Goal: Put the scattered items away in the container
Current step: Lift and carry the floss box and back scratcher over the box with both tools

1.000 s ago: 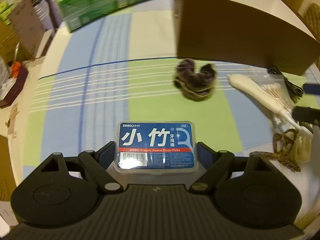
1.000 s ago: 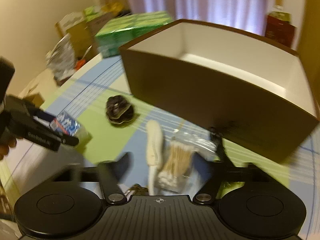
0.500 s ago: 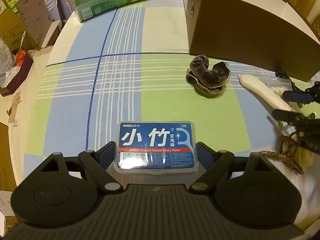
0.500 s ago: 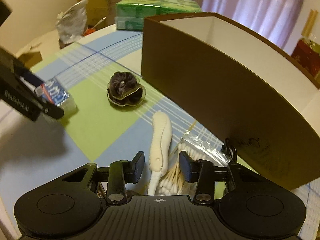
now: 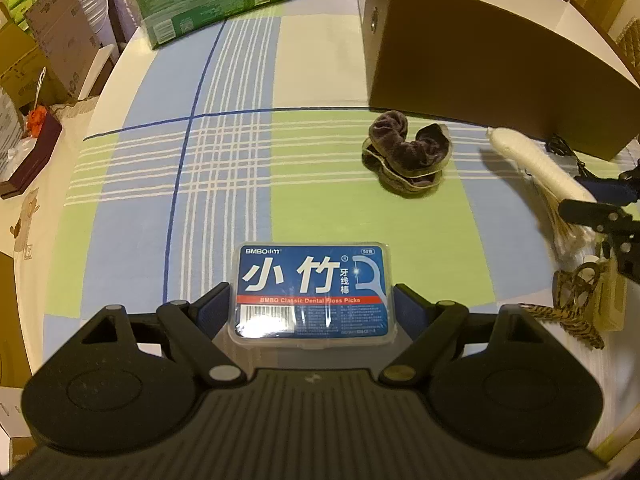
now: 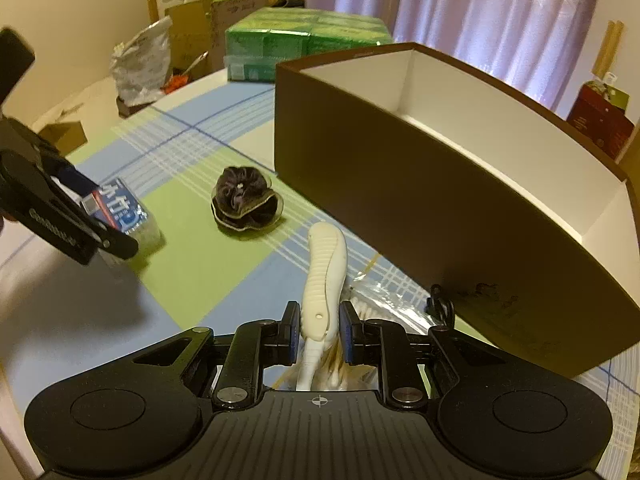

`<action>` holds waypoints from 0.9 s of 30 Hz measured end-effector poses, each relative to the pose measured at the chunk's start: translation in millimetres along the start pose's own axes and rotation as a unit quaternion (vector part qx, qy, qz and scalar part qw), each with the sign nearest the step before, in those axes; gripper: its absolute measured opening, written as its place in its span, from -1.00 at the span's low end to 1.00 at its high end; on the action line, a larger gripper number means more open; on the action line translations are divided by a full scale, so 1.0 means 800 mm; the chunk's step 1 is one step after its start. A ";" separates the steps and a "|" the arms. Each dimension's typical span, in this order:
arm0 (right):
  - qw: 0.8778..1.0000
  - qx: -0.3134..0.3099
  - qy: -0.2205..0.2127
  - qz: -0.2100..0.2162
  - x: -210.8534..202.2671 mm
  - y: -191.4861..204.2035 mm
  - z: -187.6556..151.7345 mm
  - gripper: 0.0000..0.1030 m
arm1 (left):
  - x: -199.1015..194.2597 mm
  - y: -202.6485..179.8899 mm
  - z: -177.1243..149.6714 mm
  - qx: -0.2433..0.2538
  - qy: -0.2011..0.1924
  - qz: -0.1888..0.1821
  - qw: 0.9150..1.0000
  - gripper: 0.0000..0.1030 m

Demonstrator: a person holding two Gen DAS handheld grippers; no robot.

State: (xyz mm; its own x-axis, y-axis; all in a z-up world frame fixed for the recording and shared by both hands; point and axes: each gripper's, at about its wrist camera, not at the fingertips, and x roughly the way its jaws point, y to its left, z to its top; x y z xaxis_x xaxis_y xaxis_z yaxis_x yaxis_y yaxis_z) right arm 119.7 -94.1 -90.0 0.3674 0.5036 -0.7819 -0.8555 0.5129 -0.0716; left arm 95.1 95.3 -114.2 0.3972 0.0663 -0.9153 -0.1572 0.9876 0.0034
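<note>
A: Take the brown box (image 6: 440, 208) as the marker. What lies farthest to its left?

B: The left tool (image 5: 312, 308), well to the left of the box and nearer the camera than its long wall. It is closed partway onto a clear case of floss picks (image 5: 312, 292) with a blue label, one pad pressed on each short side. In the right wrist view the case sits low over the checked cloth on the table (image 5: 224, 184); I cannot tell if it touches.

A: And closer to the box?

B: A dark velvet scrunchie (image 6: 244, 204) lies on a green square of the cloth, just in front of the box's left corner, apart from everything else.

A: Then the right tool?

B: The right tool (image 6: 318, 332) sits in front of the box's long wall, its pads drawn in close on either side of a cream ridged handle (image 6: 326, 268). The handle points toward the box. Whether the pads press it or only flank it, I cannot tell. A clear bag of cotton swabs (image 6: 372, 304) lies under and beside it, and a small black clip (image 6: 440, 304) rests against the foot of the box wall.

A: The box itself?

B: Open at the top, white inside; what shows of its floor is bare.
</note>
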 end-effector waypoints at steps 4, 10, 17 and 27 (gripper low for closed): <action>1.000 0.017 -0.003 0.004 -0.011 -0.003 -0.002 -0.55 | -0.003 -0.005 0.002 0.006 -0.004 -0.003 1.000 0.61; 0.999 0.049 -0.011 0.011 -0.032 -0.011 -0.011 -0.55 | -0.010 -0.011 0.004 0.013 -0.011 -0.005 1.000 0.61; 0.992 0.112 -0.054 0.021 -0.068 -0.037 -0.013 -0.55 | -0.035 -0.018 0.014 0.024 -0.036 -0.015 0.999 0.61; 0.976 0.176 -0.123 0.025 -0.124 -0.080 0.001 -0.55 | -0.081 -0.035 0.044 0.055 -0.087 -0.042 0.994 0.61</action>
State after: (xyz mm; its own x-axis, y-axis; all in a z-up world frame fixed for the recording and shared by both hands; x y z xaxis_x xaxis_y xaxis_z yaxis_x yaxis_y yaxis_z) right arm 138.0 -176.7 -7.2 0.4420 0.6634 -0.6038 -0.7118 0.6690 0.2141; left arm 105.9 68.2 -40.4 0.5571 -0.0027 -0.8305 -0.0212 0.9996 -0.0175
